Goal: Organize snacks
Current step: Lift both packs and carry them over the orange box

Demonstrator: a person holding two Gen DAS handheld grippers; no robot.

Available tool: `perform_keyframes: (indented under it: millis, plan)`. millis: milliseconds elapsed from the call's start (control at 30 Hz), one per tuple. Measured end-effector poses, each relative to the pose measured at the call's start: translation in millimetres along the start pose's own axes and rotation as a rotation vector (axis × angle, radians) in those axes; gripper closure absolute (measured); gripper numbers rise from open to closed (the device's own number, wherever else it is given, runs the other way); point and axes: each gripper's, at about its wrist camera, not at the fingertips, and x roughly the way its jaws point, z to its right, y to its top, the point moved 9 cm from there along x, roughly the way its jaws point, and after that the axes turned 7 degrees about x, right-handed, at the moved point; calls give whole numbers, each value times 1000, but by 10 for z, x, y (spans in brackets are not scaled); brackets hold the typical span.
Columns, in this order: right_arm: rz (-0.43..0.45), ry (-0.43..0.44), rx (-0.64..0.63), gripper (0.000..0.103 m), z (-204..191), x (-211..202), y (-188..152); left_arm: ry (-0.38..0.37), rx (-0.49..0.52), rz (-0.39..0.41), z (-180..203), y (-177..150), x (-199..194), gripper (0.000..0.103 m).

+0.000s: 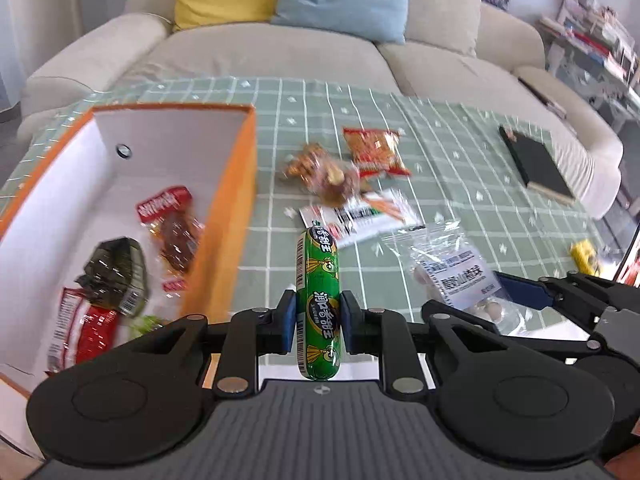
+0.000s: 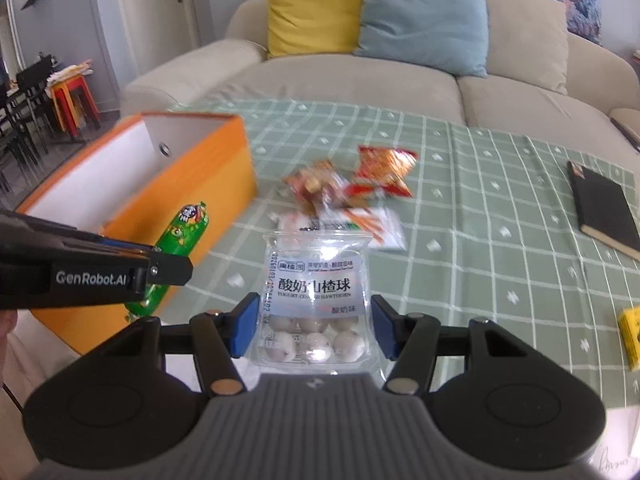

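Between the blue pads of our left gripper [image 1: 318, 322], in the left wrist view, sits a green sausage stick [image 1: 318, 300], clamped at mid-length with its long axis running straight ahead along the fingers. The orange box [image 1: 240, 184] lies just to the left, its near wall beside the sausage tip, with 4 or so packets already inside (a red-labelled jerky pack [image 1: 172, 228] among them). We judge that a short carry leftward over that wall is what the drop calls for. The wall's top edge is the thing in the way.

In the right wrist view, our right gripper [image 2: 314, 328] has a clear bag of yogurt hawthorn balls [image 2: 316, 300] between its pads, the fingers set about as wide as the bag; the bag appears held, label facing us. The box is well to the left, with the left gripper [image 2: 168, 268] and its sausage between. Loose snack packets [image 2: 352, 184] lie ahead on the green checked tablecloth [image 2: 500, 208], and a black notebook [image 2: 604, 212] far right.
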Motion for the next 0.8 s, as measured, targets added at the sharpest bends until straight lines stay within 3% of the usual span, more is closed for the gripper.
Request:
perform_keyframes:
  millis: [233,500,800]
  plan:
    - [27,79,-23,46,-386,-43,336,19,-38,55,-359,213,-281,78]
    - [36,242,-103,46,-980,-40,719,25,-75,91,-913,382,-506,78]
    - [-29,286,-229,46,-1620,382,957,85,-107,4,-1560,346,-297,78]
